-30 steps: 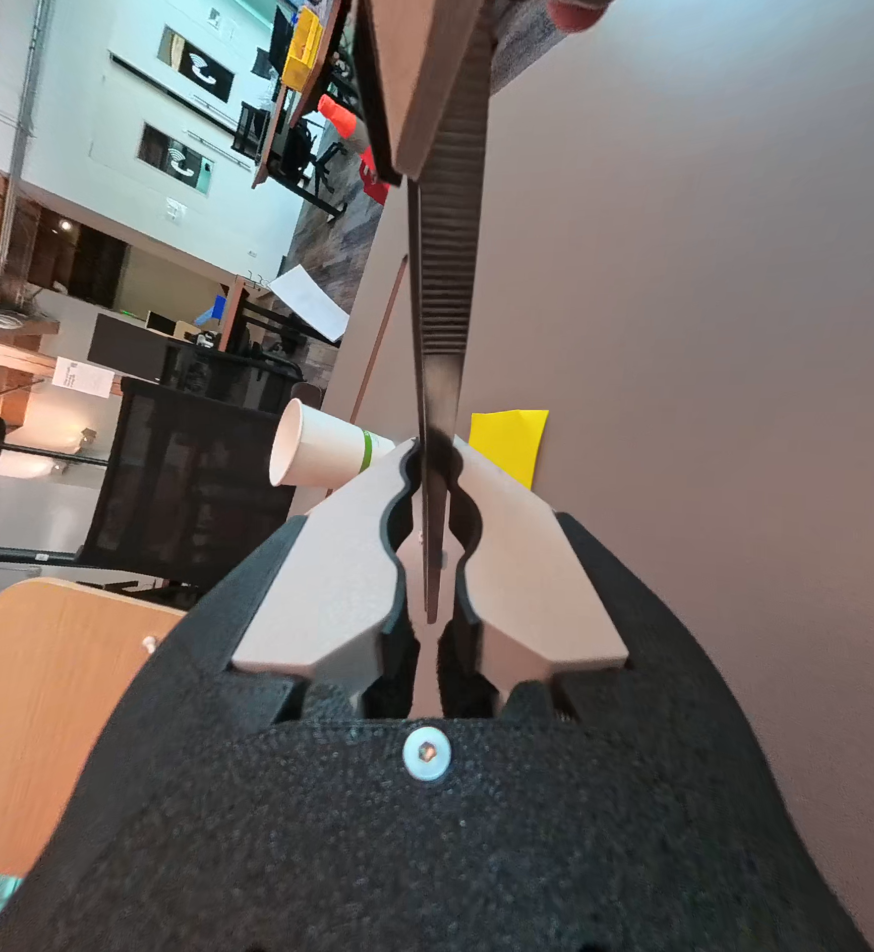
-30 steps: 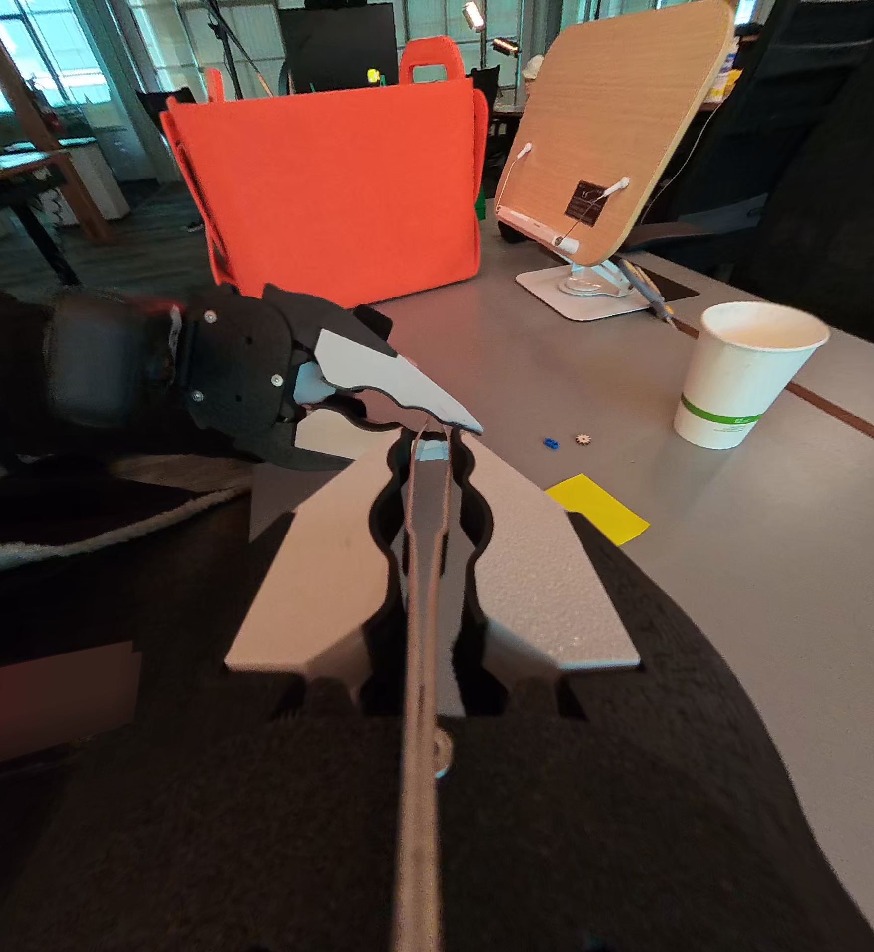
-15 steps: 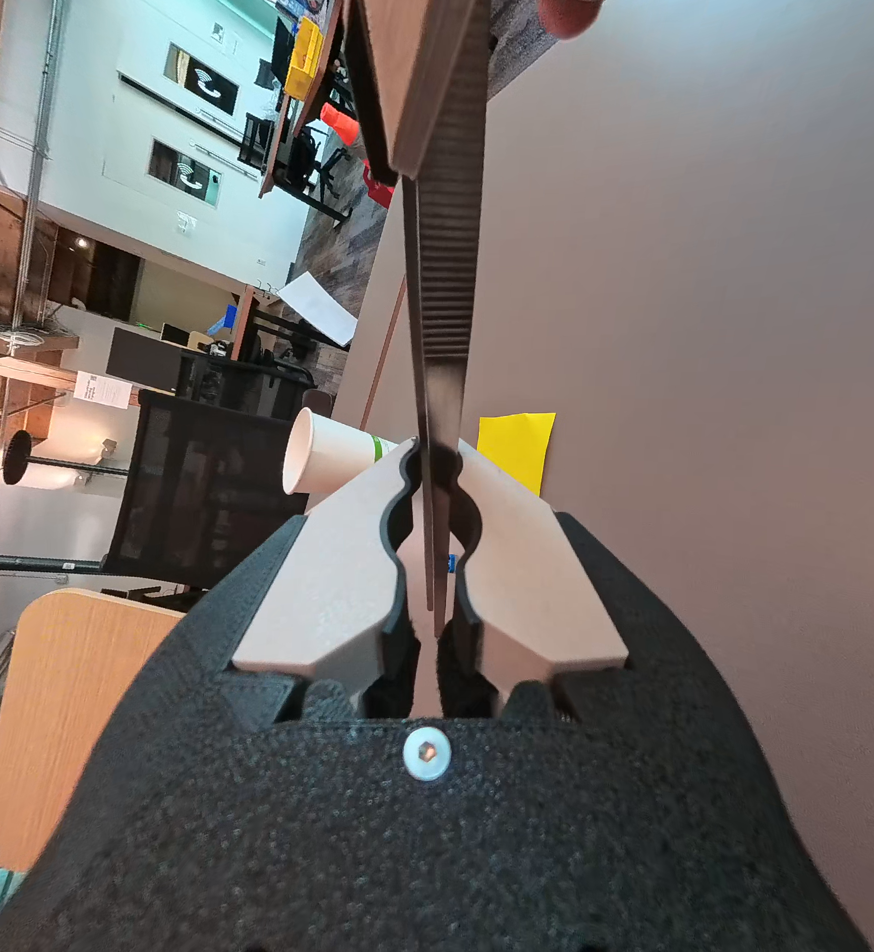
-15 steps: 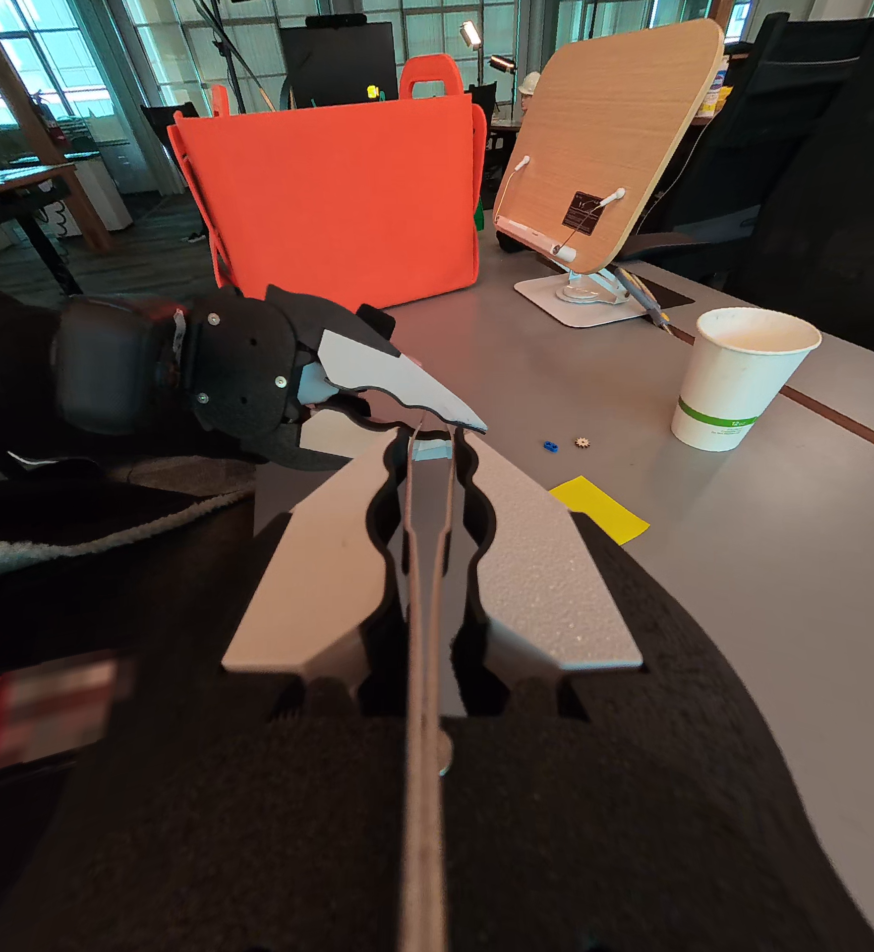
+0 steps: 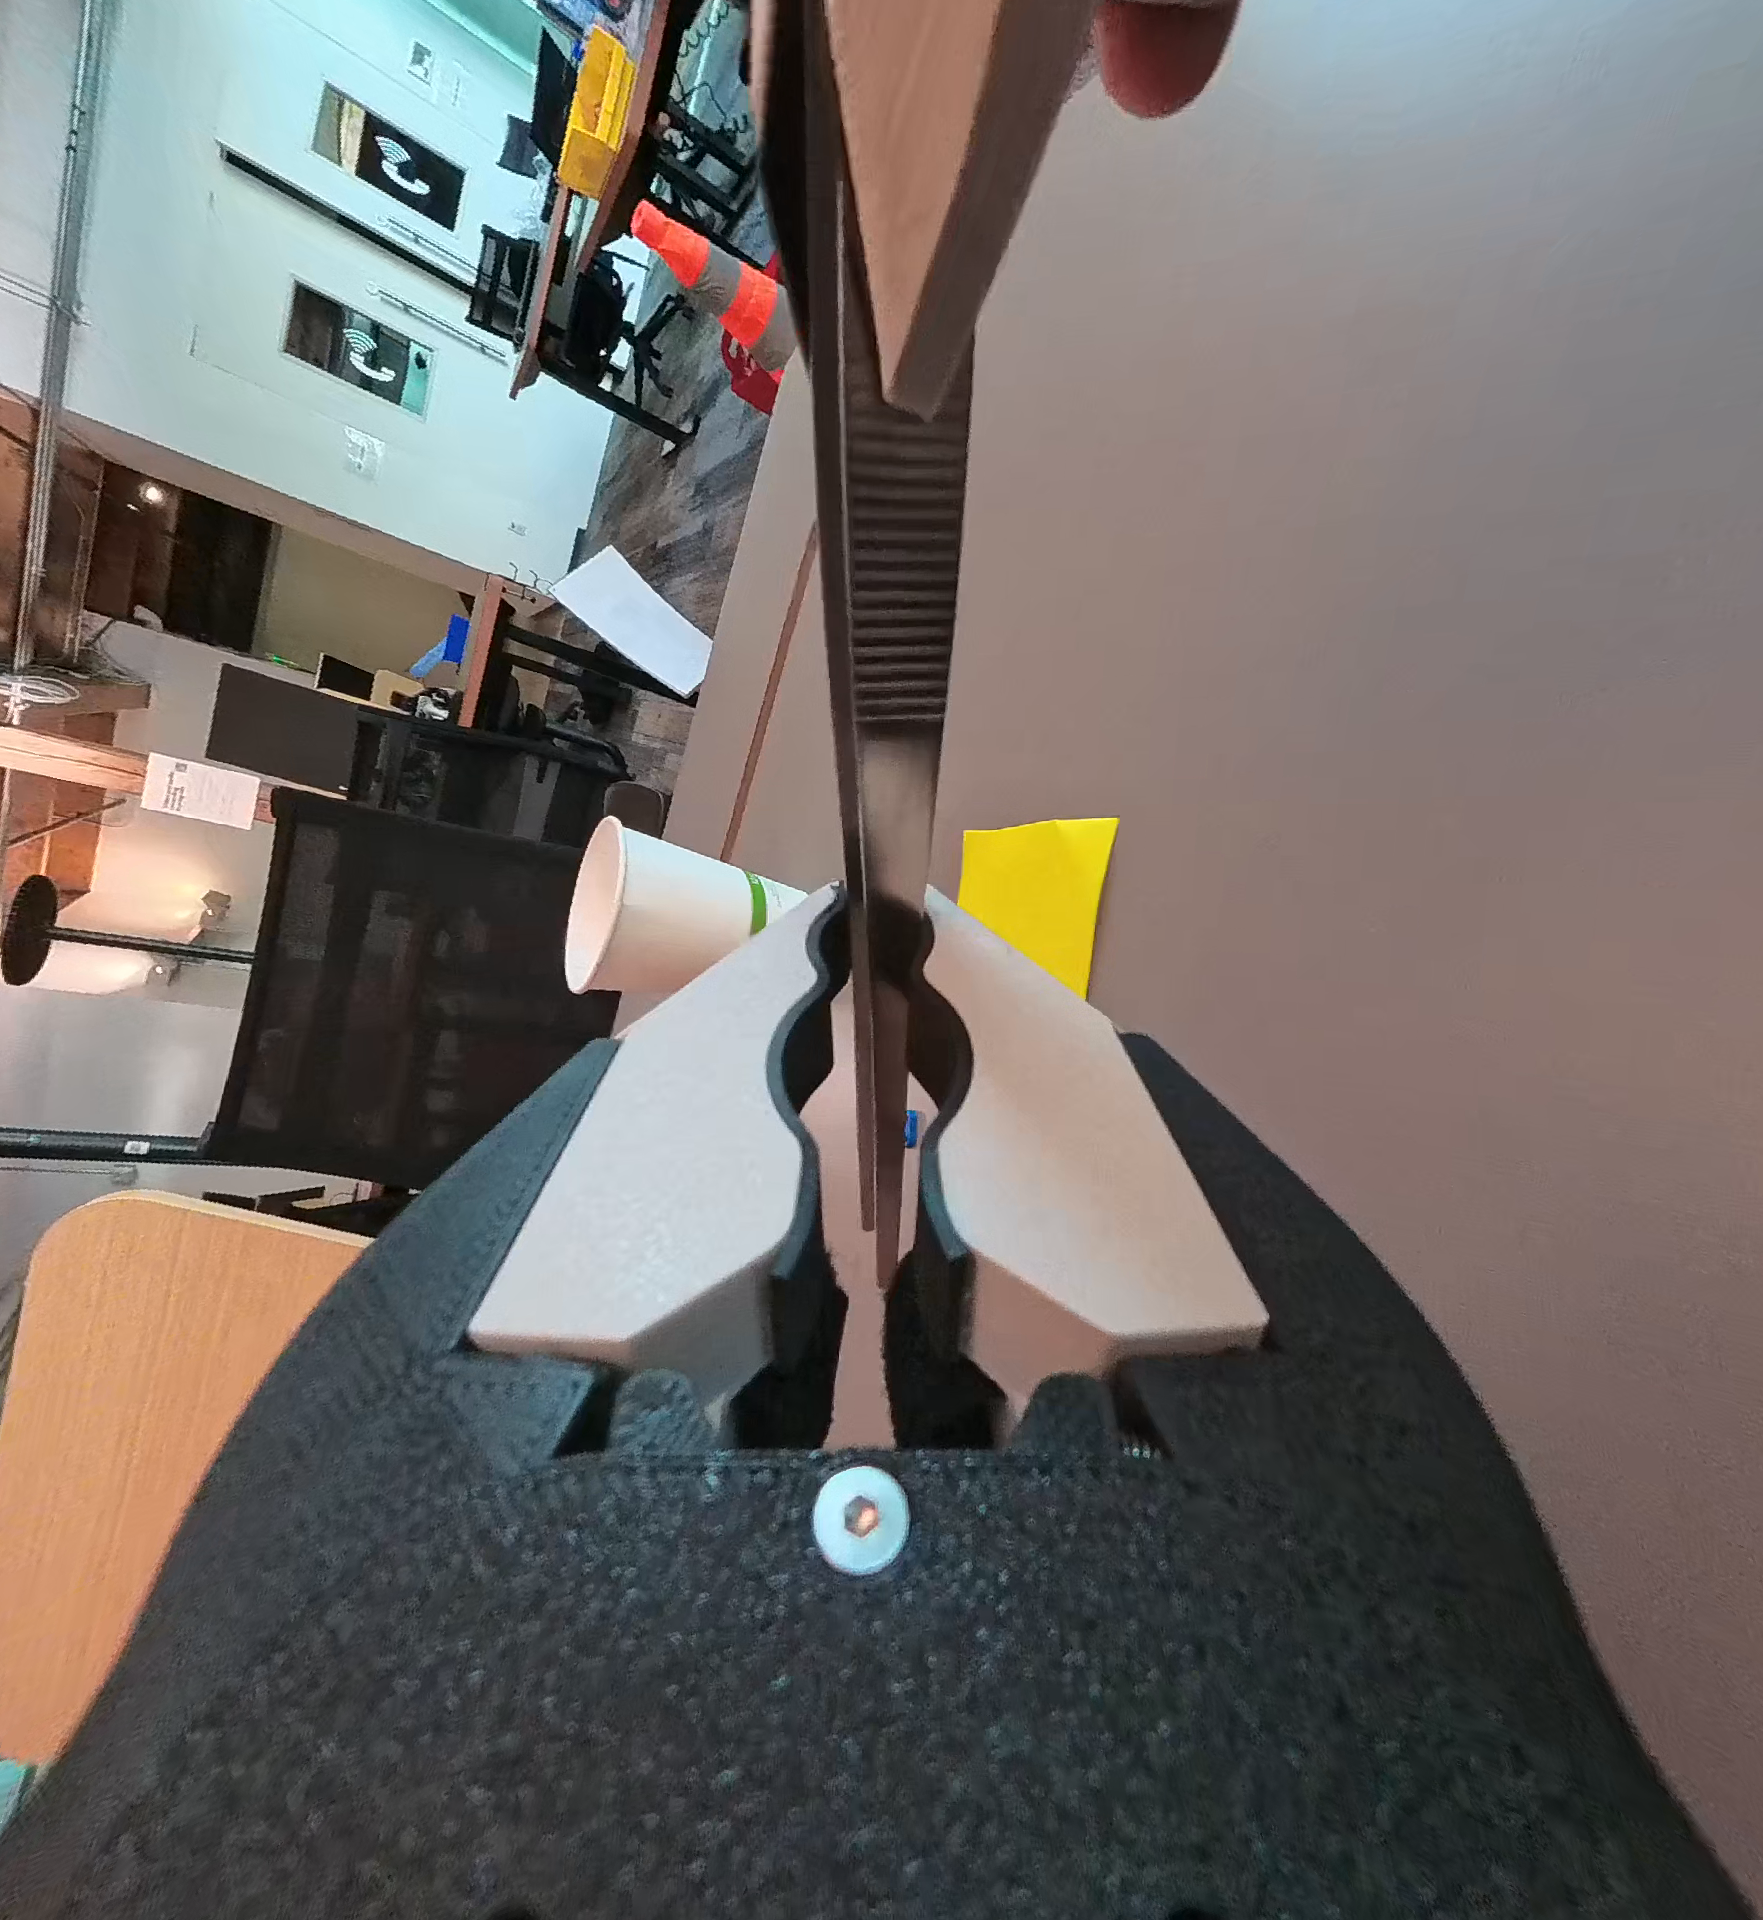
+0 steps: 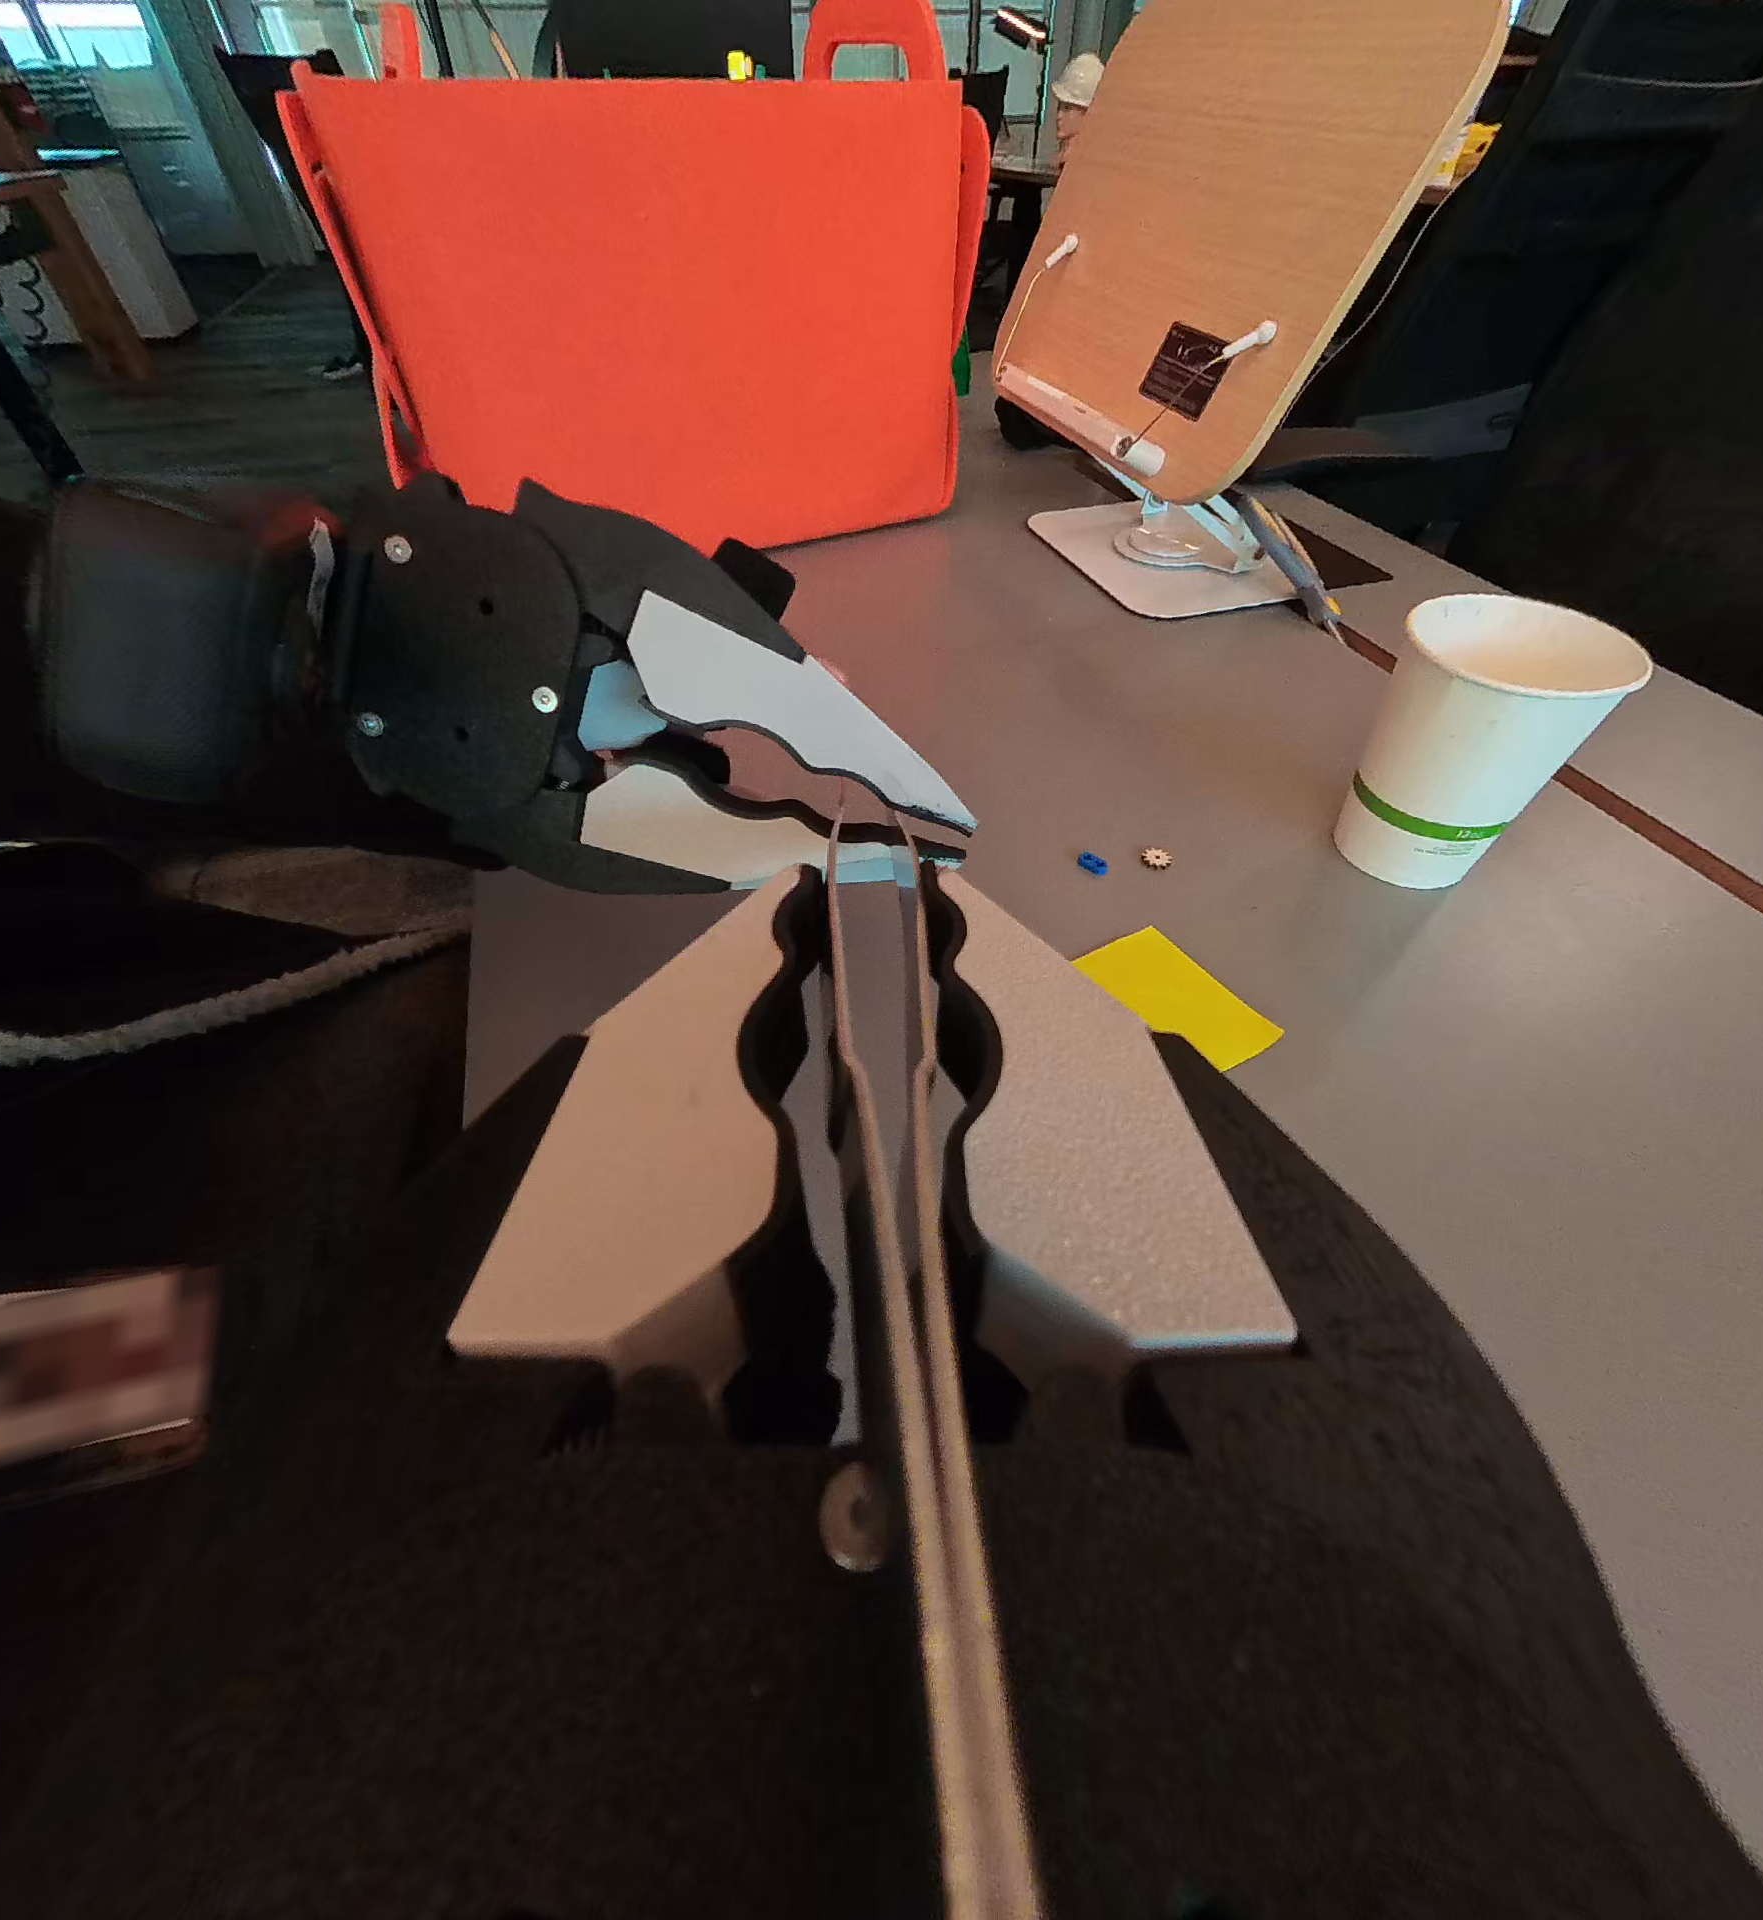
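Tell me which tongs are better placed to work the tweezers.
Right, probably: the tweezers lie lengthwise between the right tongs, tips forward; the left tongs only pinch those tips crosswise.

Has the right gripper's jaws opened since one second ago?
Yes. In the right wrist view the right gripper now stands wider: the two arms of the tweezers have spread apart between its jaws, while the paper cup stays put.
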Action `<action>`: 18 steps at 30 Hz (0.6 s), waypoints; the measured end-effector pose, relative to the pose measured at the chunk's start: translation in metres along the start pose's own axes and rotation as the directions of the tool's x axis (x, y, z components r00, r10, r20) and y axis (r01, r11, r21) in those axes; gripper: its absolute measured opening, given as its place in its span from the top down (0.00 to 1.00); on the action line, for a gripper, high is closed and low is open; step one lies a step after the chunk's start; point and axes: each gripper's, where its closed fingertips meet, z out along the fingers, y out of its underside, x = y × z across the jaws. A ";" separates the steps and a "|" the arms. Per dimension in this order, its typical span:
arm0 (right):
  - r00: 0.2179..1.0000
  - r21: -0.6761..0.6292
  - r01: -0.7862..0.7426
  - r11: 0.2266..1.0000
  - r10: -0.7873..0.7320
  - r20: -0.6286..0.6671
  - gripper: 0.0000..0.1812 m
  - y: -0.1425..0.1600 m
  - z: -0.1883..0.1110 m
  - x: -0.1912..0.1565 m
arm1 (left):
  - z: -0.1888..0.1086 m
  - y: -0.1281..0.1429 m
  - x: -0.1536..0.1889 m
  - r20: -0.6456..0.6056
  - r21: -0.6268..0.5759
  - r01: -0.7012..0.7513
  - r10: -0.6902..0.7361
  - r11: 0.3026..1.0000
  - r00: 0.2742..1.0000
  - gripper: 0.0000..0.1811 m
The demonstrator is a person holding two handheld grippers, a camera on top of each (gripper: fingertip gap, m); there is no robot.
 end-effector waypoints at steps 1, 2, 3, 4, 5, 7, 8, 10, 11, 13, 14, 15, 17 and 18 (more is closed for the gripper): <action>1.000 0.002 -0.010 1.000 0.010 -0.002 0.91 -0.001 0.000 0.001 | 0.000 0.000 -0.001 0.006 0.001 0.006 -0.006 1.000 1.000 0.97; 1.000 0.003 -0.017 1.000 0.017 -0.007 0.91 -0.001 0.000 0.002 | 0.000 -0.001 -0.002 0.005 0.003 0.018 -0.018 1.000 1.000 0.97; 1.000 0.003 -0.020 1.000 0.020 -0.007 0.92 -0.002 -0.001 0.002 | 0.000 -0.001 -0.002 0.001 0.003 0.036 -0.036 0.999 0.999 0.96; 1.000 0.005 -0.021 1.000 0.021 -0.004 0.92 -0.002 -0.001 0.002 | -0.001 -0.002 -0.002 -0.005 0.005 0.055 -0.055 0.998 0.998 0.96; 1.000 0.008 -0.022 1.000 0.022 -0.004 0.93 -0.003 -0.002 0.002 | -0.002 -0.003 -0.002 -0.015 0.010 0.072 -0.072 0.997 0.997 0.96; 0.998 0.009 -0.008 1.000 0.009 -0.064 0.94 -0.005 -0.006 0.011 | -0.008 0.007 -0.002 -0.039 -0.038 0.113 -0.115 0.993 0.993 0.88; 0.995 0.017 0.000 1.000 0.002 -0.099 0.94 -0.007 -0.009 0.017 | -0.016 0.015 -0.005 -0.036 -0.062 0.163 -0.166 0.985 0.985 0.87; 0.986 0.019 -0.008 1.000 0.011 -0.169 0.93 -0.006 -0.015 0.029 | -0.040 0.024 -0.004 -0.078 -0.084 0.362 -0.368 0.929 0.927 0.87; 0.980 0.007 -0.011 1.000 0.012 -0.200 0.92 -0.002 -0.016 0.034 | -0.052 0.029 -0.001 -0.107 -0.117 0.480 -0.492 0.869 0.864 0.86; 0.969 -0.016 -0.002 1.000 -0.002 -0.249 0.91 0.005 -0.019 0.040 | -0.075 0.035 0.011 -0.171 -0.187 0.689 -0.713 0.701 0.679 0.82; 0.963 -0.016 0.009 1.000 -0.013 -0.268 0.91 0.006 -0.021 0.041 | -0.086 0.034 0.016 -0.210 -0.197 0.770 -0.793 0.607 0.571 0.81; 0.959 -0.008 0.022 1.000 -0.024 -0.282 0.91 0.005 -0.022 0.041 | -0.097 0.033 0.018 -0.241 -0.188 0.836 -0.849 0.516 0.470 0.80; 0.958 -0.012 0.030 0.999 -0.032 -0.285 0.91 0.004 -0.026 0.038 | -0.113 0.038 0.015 -0.265 -0.127 0.918 -0.905 0.376 0.333 0.80; 0.957 -0.019 0.029 0.999 -0.033 -0.289 0.92 0.006 -0.029 0.037 | -0.118 0.042 0.011 -0.263 -0.085 0.937 -0.915 0.339 0.307 0.79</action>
